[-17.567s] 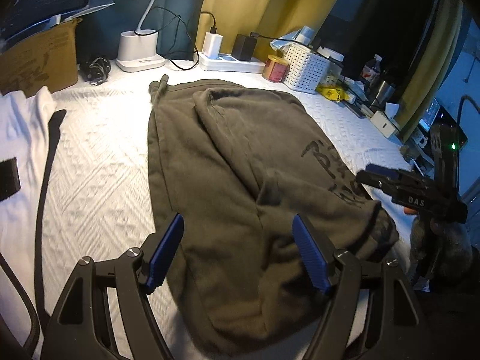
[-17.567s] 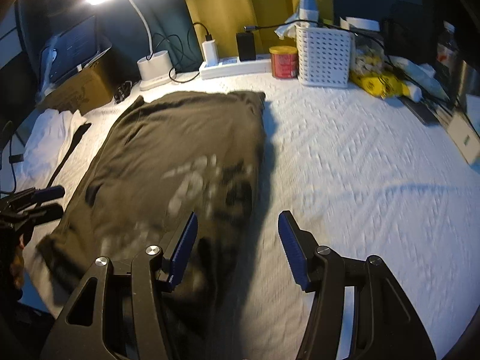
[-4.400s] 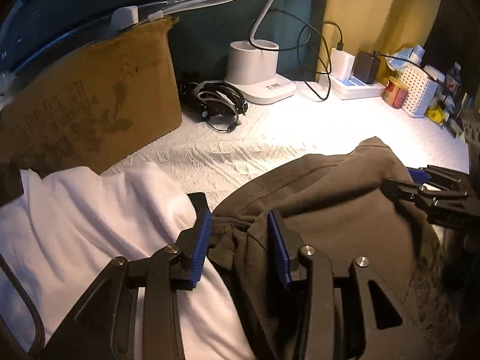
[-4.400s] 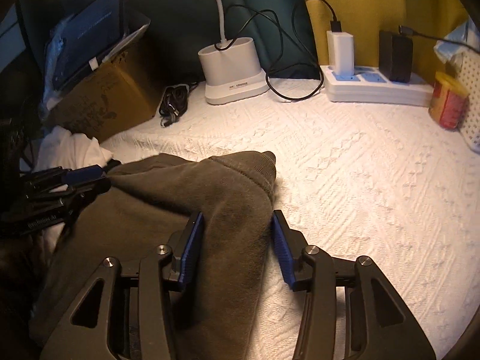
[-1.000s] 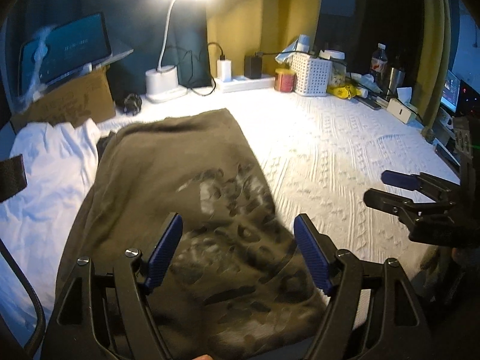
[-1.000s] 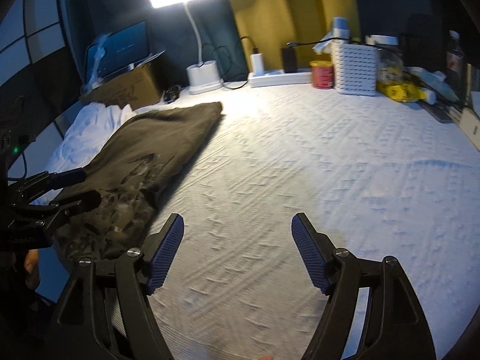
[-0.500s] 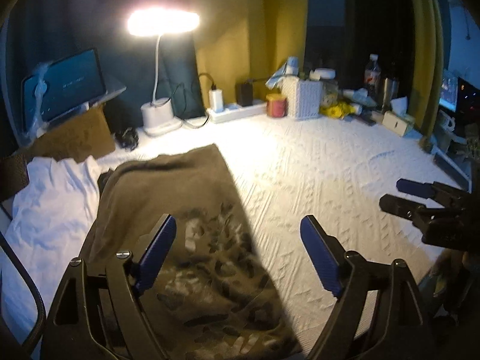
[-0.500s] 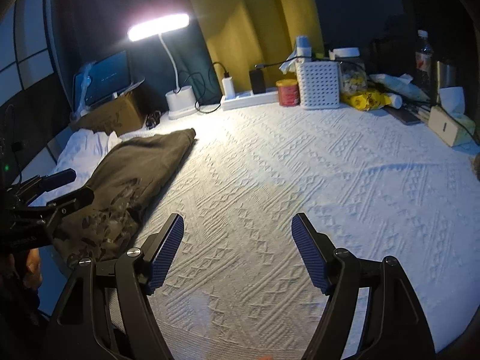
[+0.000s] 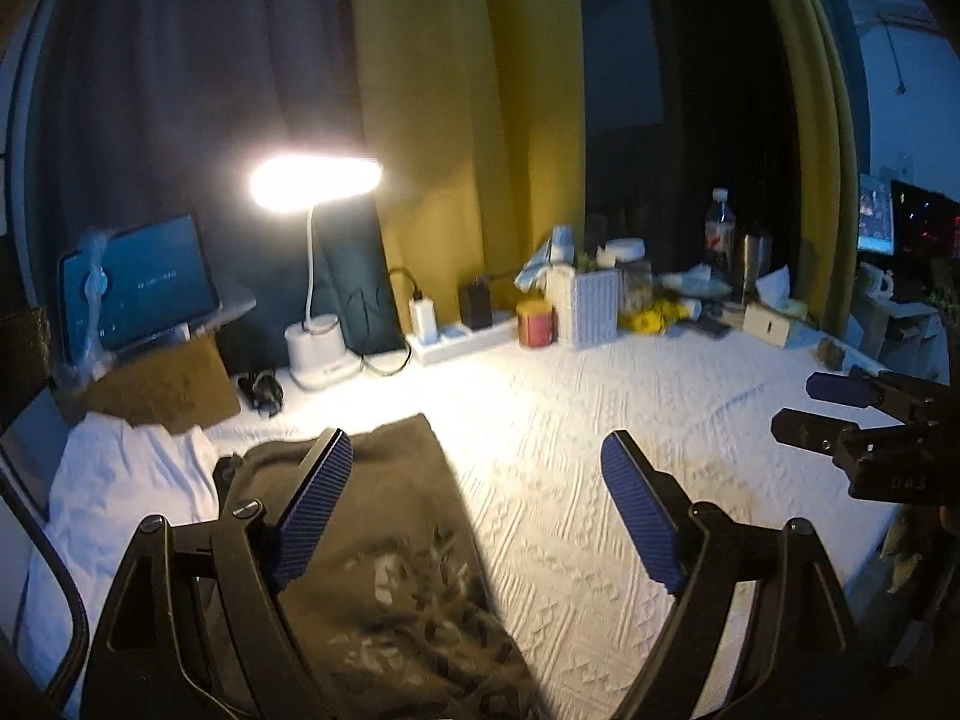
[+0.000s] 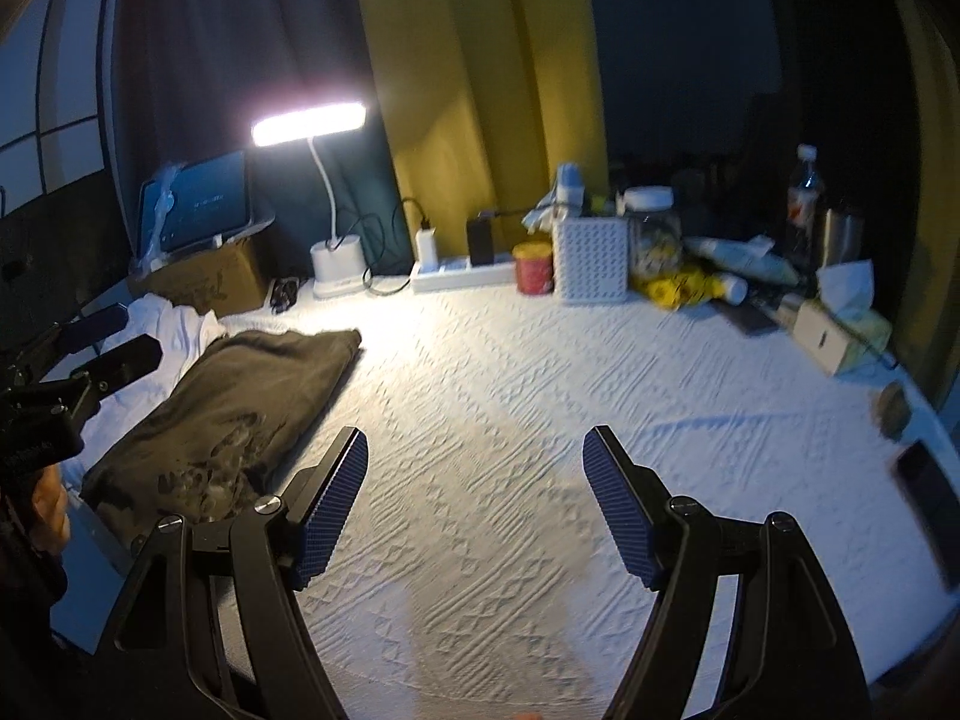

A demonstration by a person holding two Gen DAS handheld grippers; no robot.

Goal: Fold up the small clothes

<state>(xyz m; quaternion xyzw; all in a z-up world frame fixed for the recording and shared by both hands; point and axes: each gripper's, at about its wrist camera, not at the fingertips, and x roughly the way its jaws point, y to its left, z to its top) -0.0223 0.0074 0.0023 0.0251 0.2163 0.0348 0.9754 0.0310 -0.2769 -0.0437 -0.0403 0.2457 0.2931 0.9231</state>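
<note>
A folded olive-brown garment (image 9: pixel 390 552) with a pale print lies flat on the white quilted surface (image 9: pixel 600 420), beside a white garment (image 9: pixel 120 480). My left gripper (image 9: pixel 474 510) hangs above the olive garment's near end, jaws wide and empty. In the right wrist view the olive garment (image 10: pixel 240 408) sits at the left, with my right gripper (image 10: pixel 474 504) open over the bare quilt, holding nothing. Each gripper shows at the edge of the other's view: the right gripper (image 9: pixel 840 414) and the left gripper (image 10: pixel 102 348).
A lit desk lamp (image 9: pixel 315 186), a cardboard box (image 9: pixel 162 390) with a tablet on it, a power strip (image 9: pixel 462 336), a red tin (image 9: pixel 537 324), a white basket (image 9: pixel 591 306), bottles and a tissue box (image 10: pixel 840 324) line the far edge. A dark phone (image 10: pixel 927 480) lies at the right.
Both grippers have risen and tilted up, so the garment has dropped lower in view and more of the curtains and lamp shows. The olive garment has not moved.
</note>
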